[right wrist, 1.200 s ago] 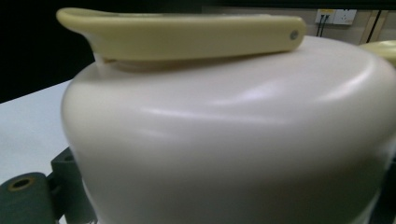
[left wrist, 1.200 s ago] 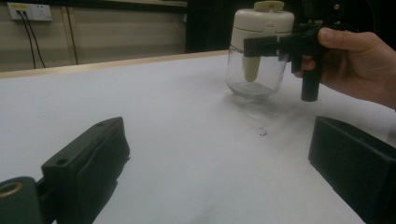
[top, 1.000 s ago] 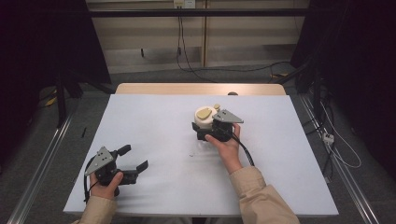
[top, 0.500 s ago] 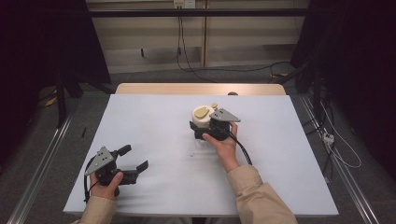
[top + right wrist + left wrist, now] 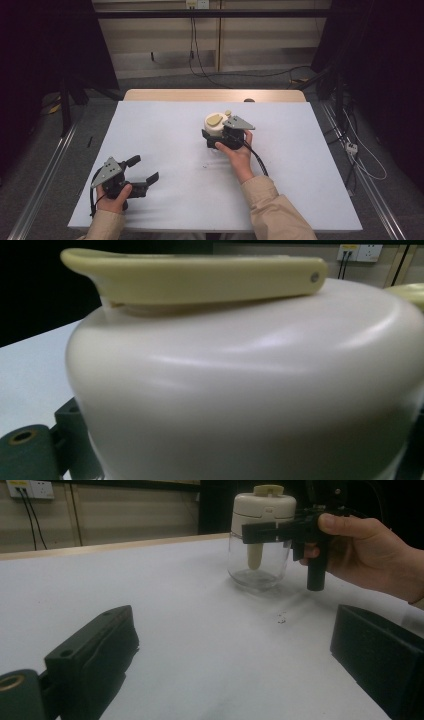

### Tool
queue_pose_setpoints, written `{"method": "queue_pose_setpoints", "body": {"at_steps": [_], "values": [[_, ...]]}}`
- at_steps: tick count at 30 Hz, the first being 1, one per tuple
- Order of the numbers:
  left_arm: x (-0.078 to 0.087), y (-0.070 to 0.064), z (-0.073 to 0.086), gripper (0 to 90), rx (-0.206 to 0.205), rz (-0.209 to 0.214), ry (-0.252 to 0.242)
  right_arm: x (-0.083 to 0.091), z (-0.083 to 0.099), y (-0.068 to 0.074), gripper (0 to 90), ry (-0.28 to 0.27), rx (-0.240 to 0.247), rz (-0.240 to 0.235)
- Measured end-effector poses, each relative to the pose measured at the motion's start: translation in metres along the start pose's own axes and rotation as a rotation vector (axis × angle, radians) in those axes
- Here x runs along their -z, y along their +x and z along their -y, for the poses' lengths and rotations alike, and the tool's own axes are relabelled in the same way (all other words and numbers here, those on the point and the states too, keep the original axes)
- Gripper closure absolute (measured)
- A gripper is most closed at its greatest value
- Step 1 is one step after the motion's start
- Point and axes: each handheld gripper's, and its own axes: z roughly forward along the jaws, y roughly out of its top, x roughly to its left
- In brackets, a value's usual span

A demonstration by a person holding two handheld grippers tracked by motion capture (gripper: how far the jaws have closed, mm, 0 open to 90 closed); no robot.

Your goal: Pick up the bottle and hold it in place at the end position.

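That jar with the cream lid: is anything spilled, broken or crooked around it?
Nothing much. The jar stands upright, lid on, with the right hand-held gripper around its top. A few dark specks lie on the white table just beside it.

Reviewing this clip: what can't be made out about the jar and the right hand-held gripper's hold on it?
- Right gripper view: the jar's cream lid hides its glass body and the jaw contact.
- High view: the right hand-held gripper covers the jar's near side.
- Left gripper view: residue in the jar is too small to identify.
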Motion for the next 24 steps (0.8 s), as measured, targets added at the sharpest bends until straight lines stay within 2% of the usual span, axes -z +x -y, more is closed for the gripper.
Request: {"method": "queue_pose_setpoints", "body": {"at_steps": [24], "values": [[-0.0001, 0.0004, 0.0002, 4.1, 0.001, 0.001, 0.002, -0.0103, 0.007, 0.0057, 6.8, 0.008, -0.006, -0.017]]}}
